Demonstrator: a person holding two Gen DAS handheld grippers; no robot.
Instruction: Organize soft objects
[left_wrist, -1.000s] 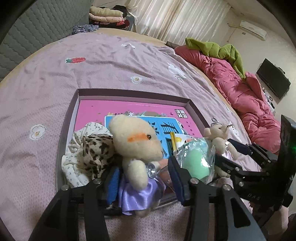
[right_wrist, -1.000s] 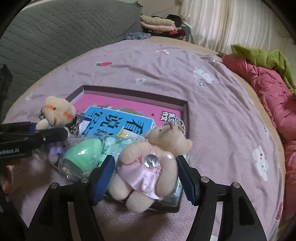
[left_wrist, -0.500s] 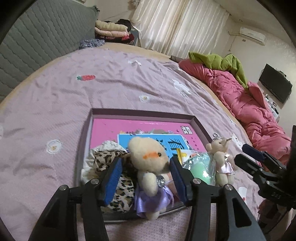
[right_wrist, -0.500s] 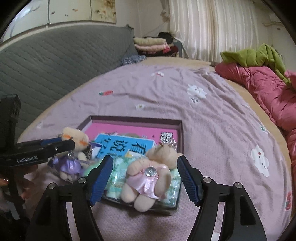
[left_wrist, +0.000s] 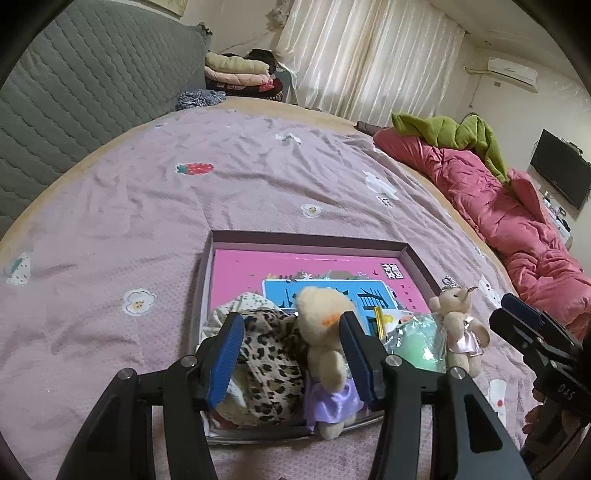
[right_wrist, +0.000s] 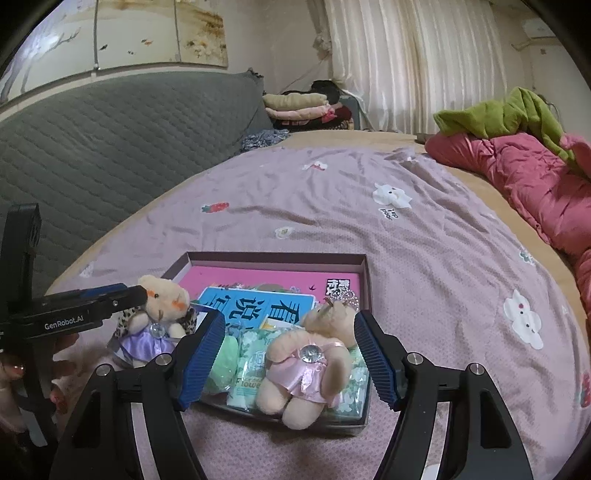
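My left gripper (left_wrist: 291, 356) fingers stand wide, gripping nothing; the purple-dressed bear (left_wrist: 325, 354) sits between them, propped in the box (left_wrist: 306, 238) on the bed. Right gripper (right_wrist: 290, 356) fingers are equally wide around the pink-dressed bear (right_wrist: 306, 363), apparently just set down.

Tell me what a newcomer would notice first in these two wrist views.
Two small teddy bears at the near end of a shallow box on the lilac bedspread: the purple-skirted bear between the open left gripper, the pink-skirted bear between the open right gripper. Leopard-print cloth is bunched beside the purple one, and a crumpled pink quilt lies along the bed's right edge.
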